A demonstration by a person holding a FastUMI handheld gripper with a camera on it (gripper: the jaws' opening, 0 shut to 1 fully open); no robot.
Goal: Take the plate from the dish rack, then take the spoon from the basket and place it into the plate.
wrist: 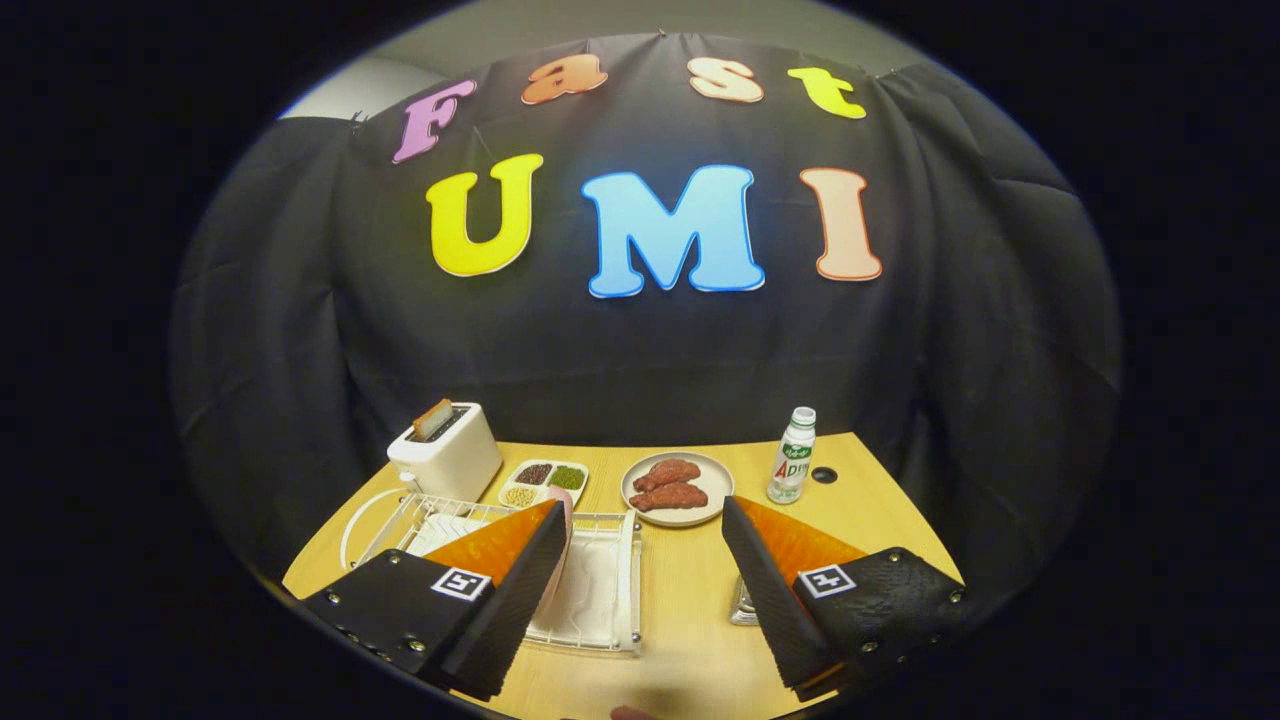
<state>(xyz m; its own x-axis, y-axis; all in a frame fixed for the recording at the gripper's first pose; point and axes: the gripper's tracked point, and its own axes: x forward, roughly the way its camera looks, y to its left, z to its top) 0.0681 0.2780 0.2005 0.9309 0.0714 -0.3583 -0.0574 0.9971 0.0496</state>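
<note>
Hand-held gripper [645,590] was wide open, fingers well apart, nothing btwn them but bare table [690,620]. It hovered above the near part of the wooden table, tilted down a bit.

Nearest: a small metallic item [742,605] sat on the table just beside the inner edge of the right finger, mostly hidden by it; couldn't tell what it was. A small pale rounded bit showed at the near table edge, btwn the fingers; unclear what.

Left finger overlapped the white wire dish rack [600,590], which sat on the table w/ a white tray under it. Rack's right end reached into the gap btwn the fingers. A pale pink plate [563,530] stood on edge in the rack, right behind the left fingertip and largely covered by it; only a thin rim strip showed. Whether finger touched plate: couldn't tell. A white curved wire handle stuck out on the rack's far left side.

Beyond the rack, left: white toaster [445,460] w/ a slice of bread [432,418] poking up from its slot. Next to it, a small divided dish [543,482] w/ dark, green and pale beans in separate compartments. Straight ahead btwn the fingers, further off: round beige dish [677,487] w/ two reddish meat pieces. Right of that, a small white bottle [792,455] upright, green label, near a dark hole in the table. Black cloth wall behind.
</note>
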